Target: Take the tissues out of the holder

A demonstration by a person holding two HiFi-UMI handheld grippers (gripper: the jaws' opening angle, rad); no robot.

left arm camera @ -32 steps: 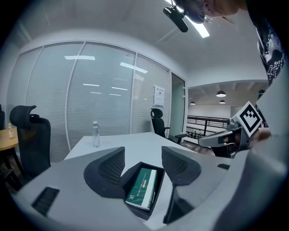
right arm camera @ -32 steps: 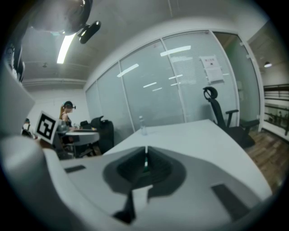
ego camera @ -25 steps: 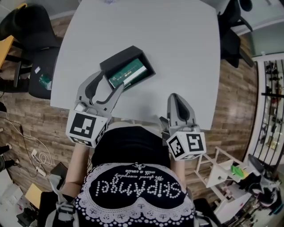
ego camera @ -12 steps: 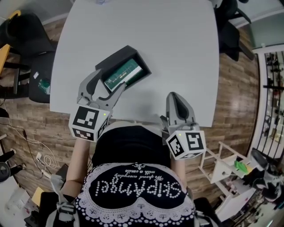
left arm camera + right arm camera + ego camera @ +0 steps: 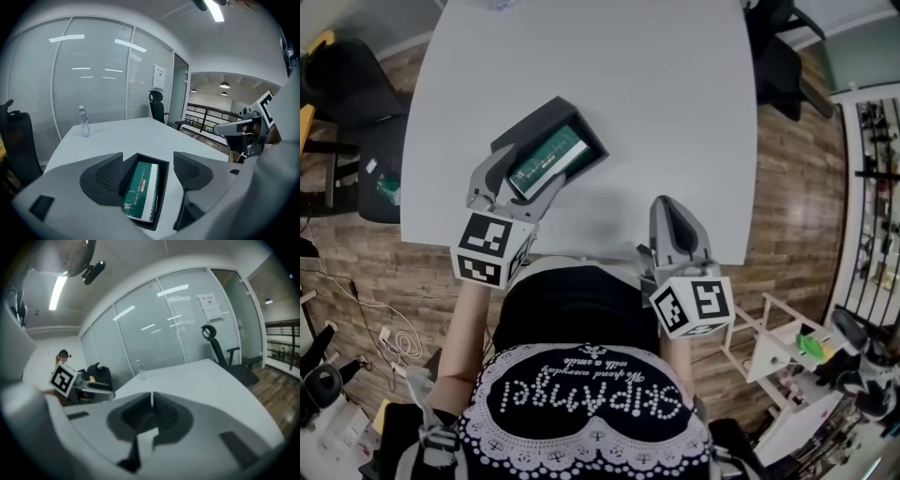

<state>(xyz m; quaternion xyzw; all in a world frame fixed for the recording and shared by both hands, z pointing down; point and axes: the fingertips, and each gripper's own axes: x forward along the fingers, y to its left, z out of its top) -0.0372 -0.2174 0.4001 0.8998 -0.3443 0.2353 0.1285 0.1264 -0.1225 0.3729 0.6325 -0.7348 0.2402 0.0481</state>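
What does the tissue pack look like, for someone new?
On the white table, close to its front edge, sits an open black holder. The tissue pack lies inside it: the only dark green thing on the table, white-edged.

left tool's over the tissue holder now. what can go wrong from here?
1. The left tool, whose jaws have just been opening, straddles the black open-top holder as well as the green tissue pack; closing may catch a holder wall and lift both.
2. The right tool is shut and away from the holder, which sits unbraced near the edge of the white table; it may slide.
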